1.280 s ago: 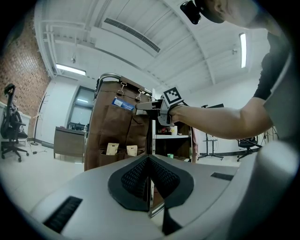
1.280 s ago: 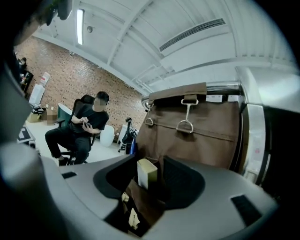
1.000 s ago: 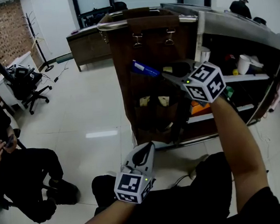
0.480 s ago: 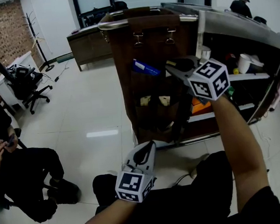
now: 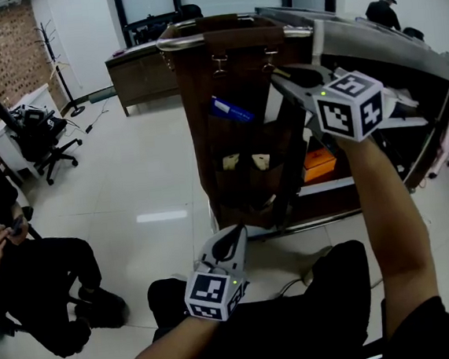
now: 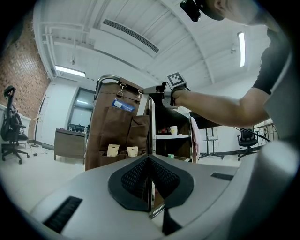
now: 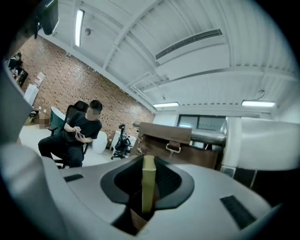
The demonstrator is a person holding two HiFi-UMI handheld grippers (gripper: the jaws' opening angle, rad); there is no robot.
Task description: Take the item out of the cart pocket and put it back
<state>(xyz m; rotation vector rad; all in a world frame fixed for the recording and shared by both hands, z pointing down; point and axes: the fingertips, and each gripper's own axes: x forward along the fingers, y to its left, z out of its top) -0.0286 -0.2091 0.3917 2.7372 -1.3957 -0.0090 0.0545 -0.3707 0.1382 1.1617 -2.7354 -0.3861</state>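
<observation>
Yellowish thin packet [image 7: 148, 183] is sitting edge-on between my right gripper's [image 5: 284, 78] jaws, which are closing on it. I'm holding it up by the top right corner of the brown hanging organizer [image 5: 237, 142], out of the pockets. My left gripper [image 5: 231, 243] is hanging low and near, jaws together, nothing in them.

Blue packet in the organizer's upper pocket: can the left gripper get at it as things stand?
Probably yes. The left gripper hangs low before the brown organizer, with open air up to the blue packet, which sticks out of its pocket. The gripper's jaws are together and must open first.
</observation>
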